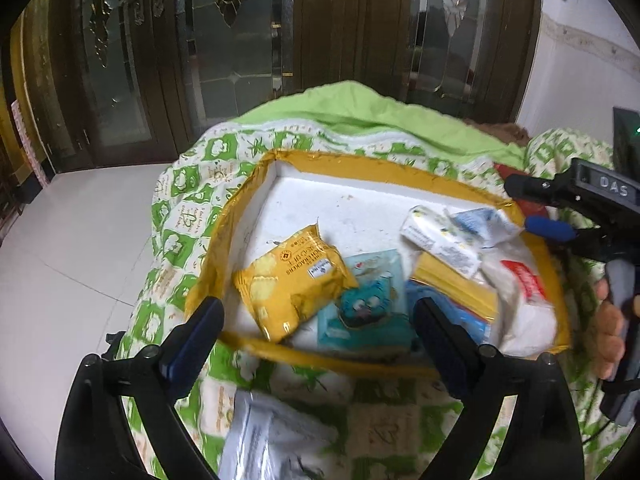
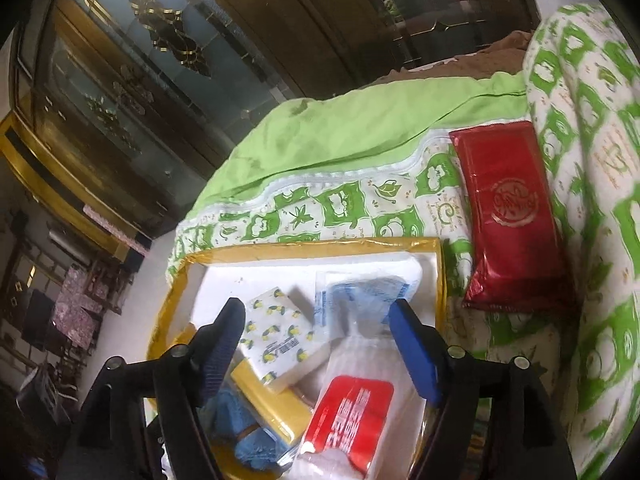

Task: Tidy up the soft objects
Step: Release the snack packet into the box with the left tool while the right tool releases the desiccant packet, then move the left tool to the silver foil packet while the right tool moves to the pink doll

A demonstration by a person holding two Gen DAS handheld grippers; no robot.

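Our left gripper (image 1: 316,340): fingers wide, holding nothing | our right gripper (image 2: 320,340): fingers wide, empty, above the tray (image 2: 304,245) of packets

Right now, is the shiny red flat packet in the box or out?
Out. The shiny red flat packet lies on the green-patterned quilt, beside the yellow-taped foam box.

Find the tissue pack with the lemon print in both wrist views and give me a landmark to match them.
Left wrist view: the lemon tissue pack lies right of centre, toward the far right corner of the tray, atop other packets.
Right wrist view: the same pack sits low and centre-left, between the right gripper's fingers.
Shared landmark: the tray's yellow taped rim.
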